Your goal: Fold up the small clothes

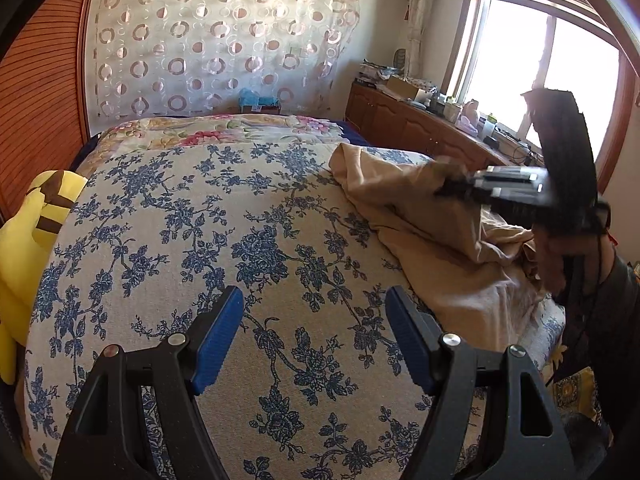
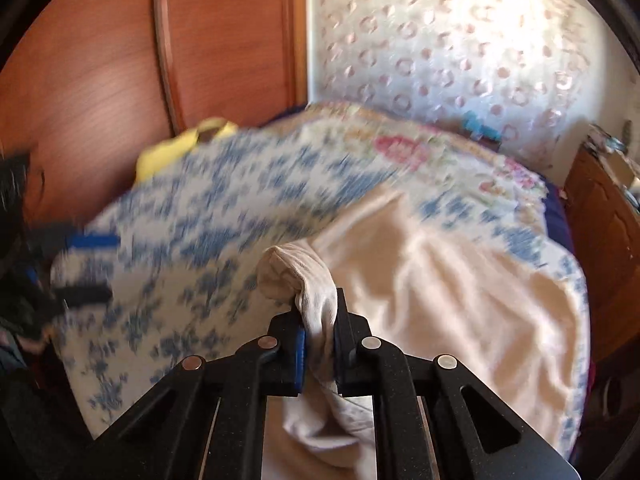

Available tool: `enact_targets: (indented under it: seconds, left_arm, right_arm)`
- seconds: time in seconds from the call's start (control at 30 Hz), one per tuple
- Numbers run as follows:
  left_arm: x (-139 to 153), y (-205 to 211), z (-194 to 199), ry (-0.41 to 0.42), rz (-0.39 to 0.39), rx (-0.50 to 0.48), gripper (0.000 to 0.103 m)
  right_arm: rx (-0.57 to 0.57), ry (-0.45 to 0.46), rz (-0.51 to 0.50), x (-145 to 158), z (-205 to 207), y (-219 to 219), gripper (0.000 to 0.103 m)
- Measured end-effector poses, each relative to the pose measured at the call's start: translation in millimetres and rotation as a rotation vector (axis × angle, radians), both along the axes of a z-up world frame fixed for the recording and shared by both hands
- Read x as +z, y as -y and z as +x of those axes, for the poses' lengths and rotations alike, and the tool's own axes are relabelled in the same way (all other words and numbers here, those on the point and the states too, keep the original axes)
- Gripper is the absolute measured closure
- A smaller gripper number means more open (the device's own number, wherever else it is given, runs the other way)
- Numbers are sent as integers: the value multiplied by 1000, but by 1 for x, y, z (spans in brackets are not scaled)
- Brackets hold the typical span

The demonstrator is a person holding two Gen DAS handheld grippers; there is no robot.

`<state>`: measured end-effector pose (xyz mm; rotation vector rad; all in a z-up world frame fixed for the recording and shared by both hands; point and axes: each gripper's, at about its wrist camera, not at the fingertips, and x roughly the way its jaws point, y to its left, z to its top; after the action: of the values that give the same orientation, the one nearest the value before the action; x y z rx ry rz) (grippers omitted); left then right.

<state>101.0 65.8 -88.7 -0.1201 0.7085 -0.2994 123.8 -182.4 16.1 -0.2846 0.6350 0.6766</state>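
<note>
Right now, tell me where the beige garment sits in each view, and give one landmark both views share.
Left wrist view: the beige garment lies rumpled at right of centre on the bed, under the right gripper.
Right wrist view: it fills lower centre and right, an edge pinched in that gripper's shut jaws.
Shared landmark: the yellow plush toy, left in both views.

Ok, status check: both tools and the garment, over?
Right tool shut on the beige garment, edge bunched between its pads. Left tool open, empty, over the floral bedspread. Nothing in the way.
</note>
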Motion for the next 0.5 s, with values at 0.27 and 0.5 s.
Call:
enact_targets:
  seconds: [0.27,0.5]
  left_arm:
    - [1,4,-1,5,2,-7,29]
    - [1,9,0,4,9,-17,29]
  right_arm:
    - [-156,110,49,50,23,56,93]
    - [-293,129,-15,60,46,64,94]
